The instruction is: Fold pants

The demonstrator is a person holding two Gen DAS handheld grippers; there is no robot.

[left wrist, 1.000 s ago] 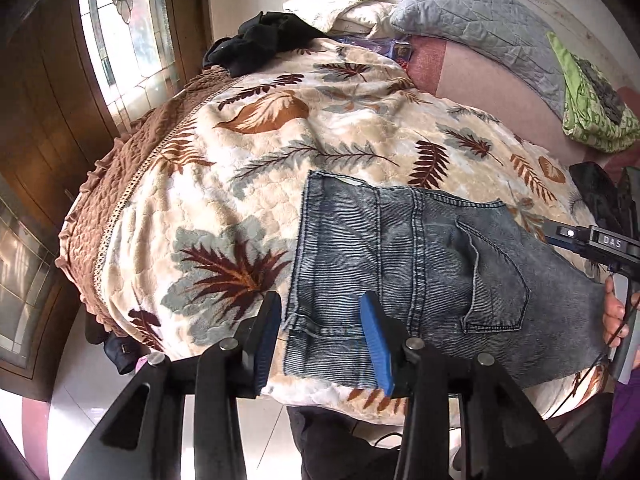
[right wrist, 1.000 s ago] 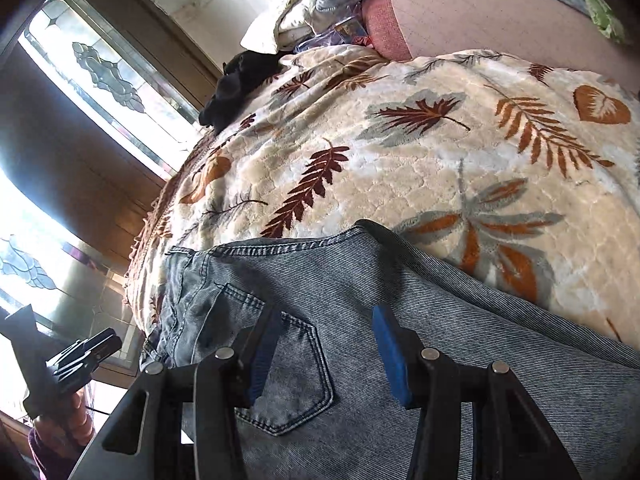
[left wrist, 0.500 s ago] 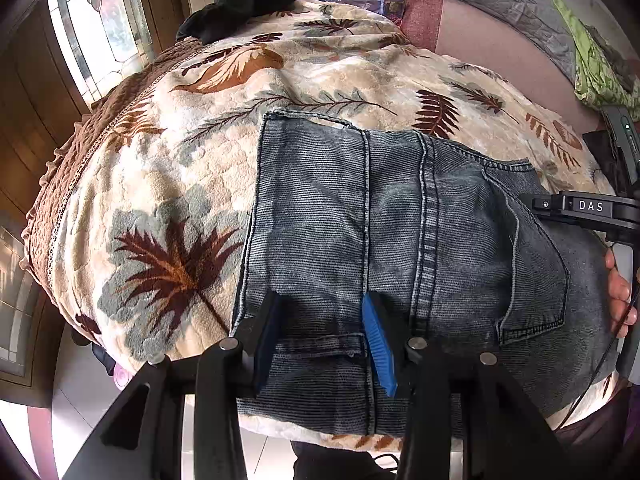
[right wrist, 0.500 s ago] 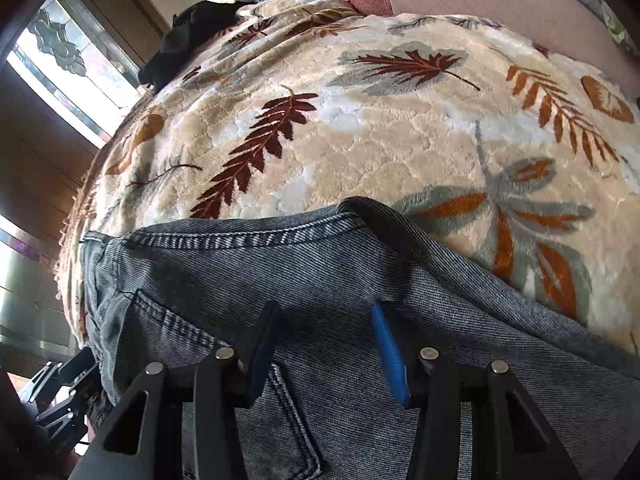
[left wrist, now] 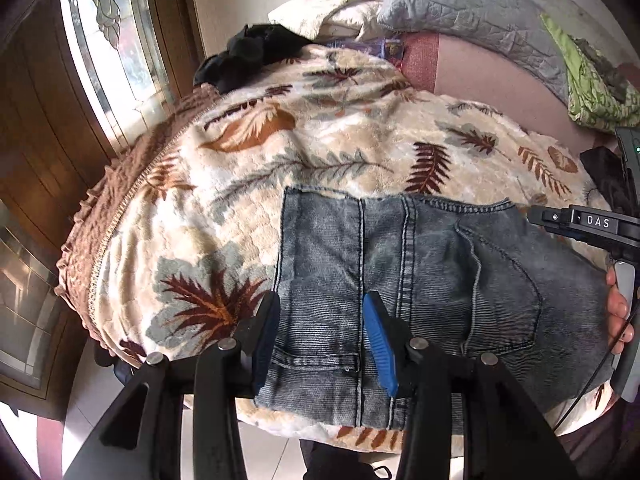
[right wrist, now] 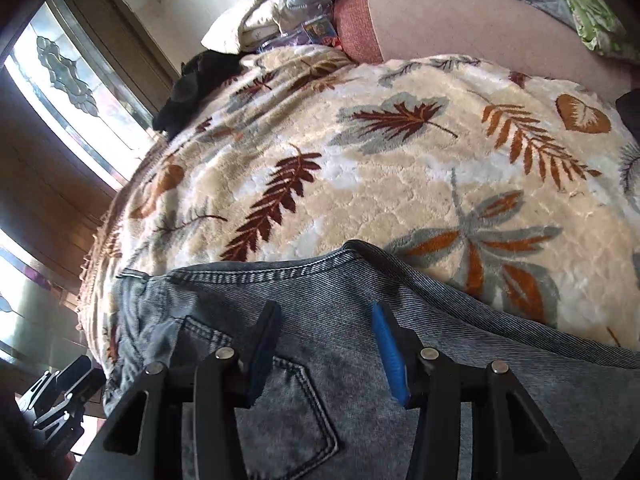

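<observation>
Grey-blue jeans [left wrist: 420, 280] lie folded flat near the front edge of a bed, with a back pocket [left wrist: 500, 292] facing up. My left gripper [left wrist: 320, 312] hovers over the left end of the folded jeans. It is open, its blue pads [left wrist: 378, 344] apart and pinching no cloth. In the right wrist view the stitched top edge of the jeans [right wrist: 280, 270] runs across, and my right gripper [right wrist: 326, 320] hangs open just above the denim by the pocket [right wrist: 296, 400]. Each gripper also shows at the edge of the other's view: right gripper [left wrist: 580, 222], left gripper [right wrist: 60, 392].
A cream blanket with leaf prints [left wrist: 320, 152] covers the bed. At its far end lie a black garment [left wrist: 248, 56], pillows [left wrist: 460, 4] and a green cloth [left wrist: 592, 80]. A window and wooden wall [left wrist: 100, 40] stand on the left. A tiled floor lies below the bed's edge.
Both grippers dipped closer to the jeans half a second ago and have since drawn back. The jeans lie as before, and both sets of jaws remain apart.
</observation>
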